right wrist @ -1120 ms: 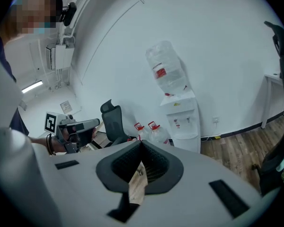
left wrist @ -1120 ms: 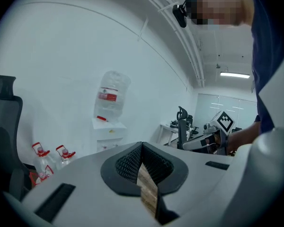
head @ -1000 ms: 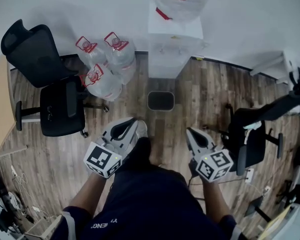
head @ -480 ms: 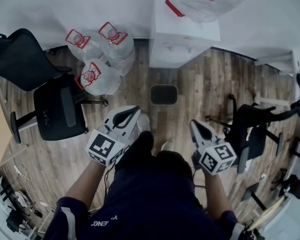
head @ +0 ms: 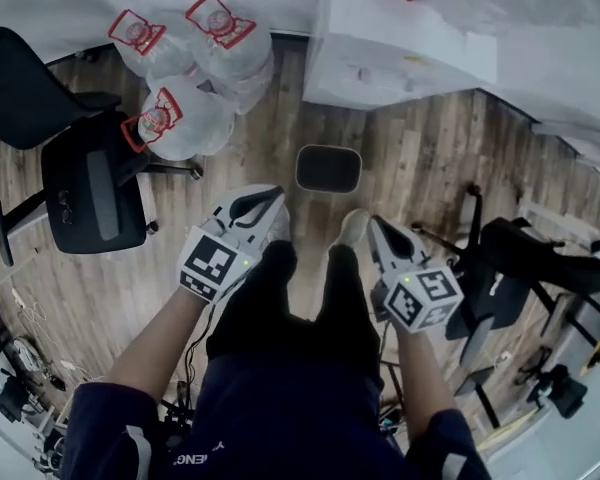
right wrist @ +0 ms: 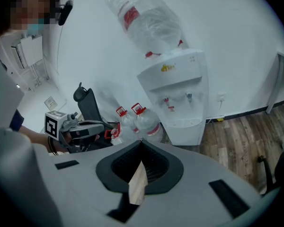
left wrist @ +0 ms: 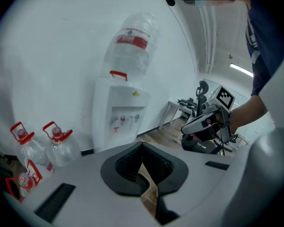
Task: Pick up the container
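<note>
My left hand-held gripper [head: 263,202] and right hand-held gripper [head: 382,233] are both closed tight on nothing. The dark container [head: 328,168] sits on the floor [head: 430,168] ahead, apart from both.

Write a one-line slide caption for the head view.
Shut left claw and right claw held low, facing a dark floor container, water dispenser and water jugs.

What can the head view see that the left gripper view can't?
Only the head view shows the dark container, sitting on the wooden floor in front of the person. Only the left gripper view shows the ceiling light. Both show the water jugs with red handles, the white dispenser and the right tongs, which are shut.
</note>
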### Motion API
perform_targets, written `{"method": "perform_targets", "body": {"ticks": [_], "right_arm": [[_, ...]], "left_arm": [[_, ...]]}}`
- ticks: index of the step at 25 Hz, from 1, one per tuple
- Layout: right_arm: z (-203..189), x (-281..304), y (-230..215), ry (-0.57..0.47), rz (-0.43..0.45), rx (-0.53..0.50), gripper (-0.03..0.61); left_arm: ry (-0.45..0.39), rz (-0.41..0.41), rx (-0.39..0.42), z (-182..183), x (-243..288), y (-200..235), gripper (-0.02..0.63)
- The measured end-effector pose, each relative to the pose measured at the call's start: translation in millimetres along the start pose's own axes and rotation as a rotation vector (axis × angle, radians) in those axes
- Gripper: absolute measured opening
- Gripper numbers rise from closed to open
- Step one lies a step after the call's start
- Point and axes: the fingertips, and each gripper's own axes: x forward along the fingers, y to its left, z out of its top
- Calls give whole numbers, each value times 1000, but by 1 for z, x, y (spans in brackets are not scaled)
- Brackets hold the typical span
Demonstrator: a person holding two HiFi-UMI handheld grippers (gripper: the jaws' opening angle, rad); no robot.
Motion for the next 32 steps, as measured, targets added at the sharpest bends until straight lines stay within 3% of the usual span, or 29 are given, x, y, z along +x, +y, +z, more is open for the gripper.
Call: {"method": "perform_targets", "body": {"ticks": [6,11,17,20,23,27,32], "right_arm": [[-95,100,-96,168,-42,24,15],[-183,180,-186,281,-86,18,15],[-253,255,-267,347,-157,151,16],[-289,272,-299,398,-234,179,24],[-325,285,-328,436,-279,235,136],[-360,308,-355,443,-278,336,195],[-379,324,-367,456,-271,408,209]], "left_arm": [[131,60,-2,-114,89,40,25],[232,64,5,-221,163,70,26],[322,49,18,-321,244,103,46],[379,52,15,-358,277,110,87],[406,70,29,-382,310,120,142],[477,66,46,-412,347,136,201],[617,28,64,-442,379,136,218]]}}
